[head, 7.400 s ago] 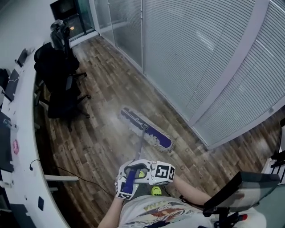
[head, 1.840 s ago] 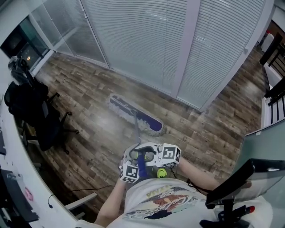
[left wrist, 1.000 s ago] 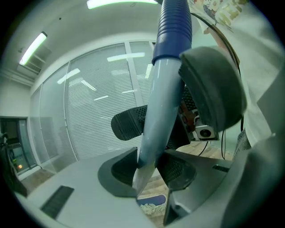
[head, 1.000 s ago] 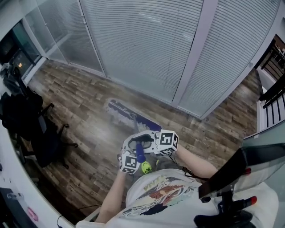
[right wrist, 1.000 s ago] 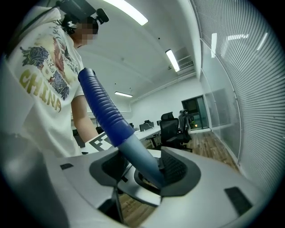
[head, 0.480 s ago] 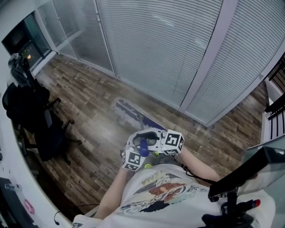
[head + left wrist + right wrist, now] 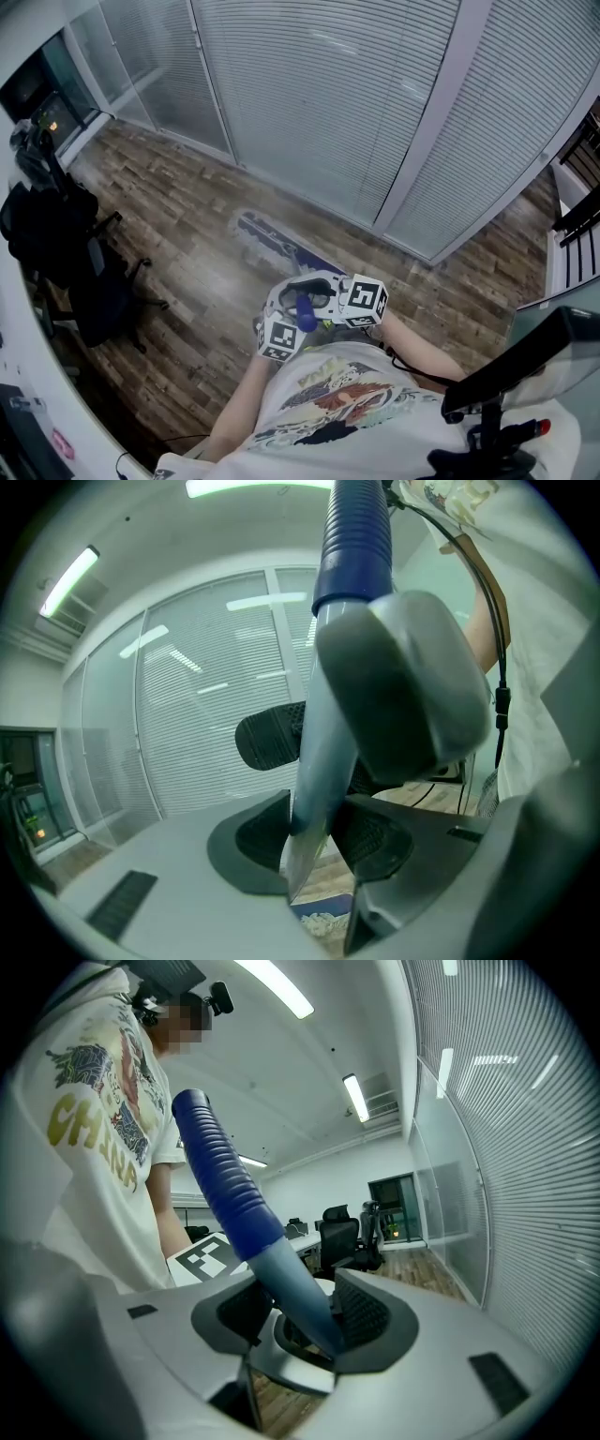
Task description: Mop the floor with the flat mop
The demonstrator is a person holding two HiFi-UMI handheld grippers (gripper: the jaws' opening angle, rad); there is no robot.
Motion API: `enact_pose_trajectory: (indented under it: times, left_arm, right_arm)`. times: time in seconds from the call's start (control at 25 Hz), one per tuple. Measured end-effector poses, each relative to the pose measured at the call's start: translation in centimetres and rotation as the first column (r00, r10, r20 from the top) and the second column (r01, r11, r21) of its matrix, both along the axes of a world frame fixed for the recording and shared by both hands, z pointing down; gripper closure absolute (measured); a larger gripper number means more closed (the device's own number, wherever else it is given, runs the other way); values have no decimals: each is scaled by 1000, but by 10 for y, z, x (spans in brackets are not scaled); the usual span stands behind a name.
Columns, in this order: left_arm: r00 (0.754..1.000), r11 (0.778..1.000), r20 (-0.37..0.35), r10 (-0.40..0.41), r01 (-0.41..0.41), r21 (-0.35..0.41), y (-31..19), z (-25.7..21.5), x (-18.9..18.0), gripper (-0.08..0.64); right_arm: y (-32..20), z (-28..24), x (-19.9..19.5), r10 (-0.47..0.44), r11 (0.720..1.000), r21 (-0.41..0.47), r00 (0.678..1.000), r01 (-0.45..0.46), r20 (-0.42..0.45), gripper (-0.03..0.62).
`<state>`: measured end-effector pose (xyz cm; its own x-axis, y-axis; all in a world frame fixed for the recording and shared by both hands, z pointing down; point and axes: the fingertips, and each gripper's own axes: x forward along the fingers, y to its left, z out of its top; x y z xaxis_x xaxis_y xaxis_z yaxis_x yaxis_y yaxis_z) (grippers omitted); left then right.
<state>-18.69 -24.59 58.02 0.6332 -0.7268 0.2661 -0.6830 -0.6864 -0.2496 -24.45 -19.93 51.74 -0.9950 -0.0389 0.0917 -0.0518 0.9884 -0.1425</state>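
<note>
Shirt lettering unclear — left tool, right tool clamp mop handle.

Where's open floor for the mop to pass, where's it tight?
Open: wood floor between the flat mop and the office chairs; also the strip right of the mop along the glass partition. Tight: left edge, chairs beside the curved desk.

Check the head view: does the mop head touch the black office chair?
No, the mop head lies flat on the wood floor, well apart from the black office chair.
</note>
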Motion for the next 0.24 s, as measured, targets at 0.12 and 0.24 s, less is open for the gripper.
enact_pose_trajectory:
  times: [0.12,0.24]
  left_arm:
    - [1000,1000,0,5,-5,-4,3,1,3,433]
    - [1000,1000,2,14,-14,-6,5,2,7,433]
  right_arm:
    - [3,2,2,1,1000,2,1000,-1,-10,383]
    - [6,3,5,4,1000,6,1000,-4,-20,383]
